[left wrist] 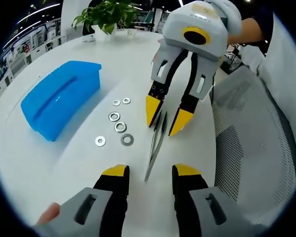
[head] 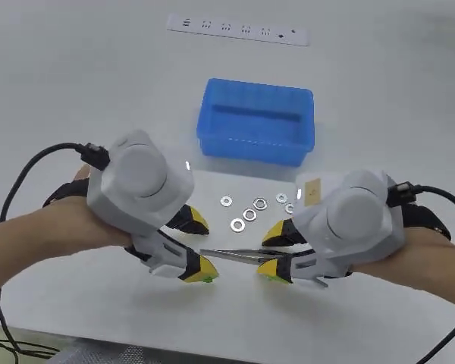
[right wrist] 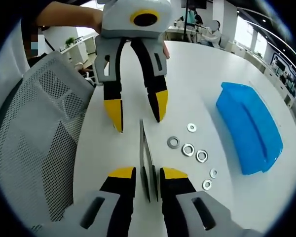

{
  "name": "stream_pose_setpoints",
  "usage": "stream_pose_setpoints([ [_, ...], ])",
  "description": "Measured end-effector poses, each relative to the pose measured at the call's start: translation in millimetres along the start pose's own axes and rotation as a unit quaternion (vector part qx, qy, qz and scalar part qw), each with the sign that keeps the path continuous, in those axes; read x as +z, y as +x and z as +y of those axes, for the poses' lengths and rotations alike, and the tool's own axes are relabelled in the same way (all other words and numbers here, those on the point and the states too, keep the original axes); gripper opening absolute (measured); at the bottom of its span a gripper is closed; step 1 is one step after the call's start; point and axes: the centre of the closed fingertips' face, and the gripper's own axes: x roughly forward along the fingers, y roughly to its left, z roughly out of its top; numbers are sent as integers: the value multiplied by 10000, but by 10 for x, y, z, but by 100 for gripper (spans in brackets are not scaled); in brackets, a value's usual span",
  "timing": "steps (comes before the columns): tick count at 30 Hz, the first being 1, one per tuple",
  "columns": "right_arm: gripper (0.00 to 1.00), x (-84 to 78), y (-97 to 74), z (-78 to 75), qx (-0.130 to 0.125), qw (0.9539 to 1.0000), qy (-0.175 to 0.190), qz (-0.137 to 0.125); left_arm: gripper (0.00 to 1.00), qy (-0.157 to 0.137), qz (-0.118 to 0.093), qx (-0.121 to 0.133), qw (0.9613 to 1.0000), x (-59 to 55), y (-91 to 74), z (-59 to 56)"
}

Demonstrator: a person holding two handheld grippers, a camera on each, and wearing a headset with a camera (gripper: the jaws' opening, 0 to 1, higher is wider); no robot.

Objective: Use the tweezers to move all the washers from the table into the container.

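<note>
Metal tweezers [head: 243, 255] lie flat on the white table between my two grippers, which face each other. My right gripper [right wrist: 148, 175] is open, its jaws on either side of the tweezers' [right wrist: 147, 163] wide end with a small gap on each side. My left gripper [left wrist: 151, 173] is open wider, and the tweezers' [left wrist: 157, 140] tip lies between its jaws. Several steel washers [head: 249, 214] are scattered on the table just beyond the tweezers. A blue plastic container [head: 258, 121] stands behind them, and I see nothing inside it.
A white power strip [head: 237, 29] lies at the far edge of the table. Black cables [head: 15, 189] trail from both grippers. A mesh office chair [left wrist: 241, 148] stands beside the table, and a potted plant [left wrist: 106, 12] at its far end.
</note>
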Motion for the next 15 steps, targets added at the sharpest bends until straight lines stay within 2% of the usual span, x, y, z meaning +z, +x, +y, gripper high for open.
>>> stream_pose_setpoints([
  [3, 17, 4, -1, -21, -14, 10000, -29, 12, 33, 46, 66, -87, 9999, 1, 13, -32],
  [5, 16, 4, -1, -31, -17, 10000, -51, 27, 27, 251, 136, -149, 9995, -12, 29, -60],
  [6, 15, 3, -2, -35, -22, 10000, -75, 45, 26, 417, 160, -128, 9989, -8, 38, -63],
  [15, 13, 4, 2, -37, -86, 9997, -202, 101, 18, 709, 265, -25, 9971, -6, 43, -18],
])
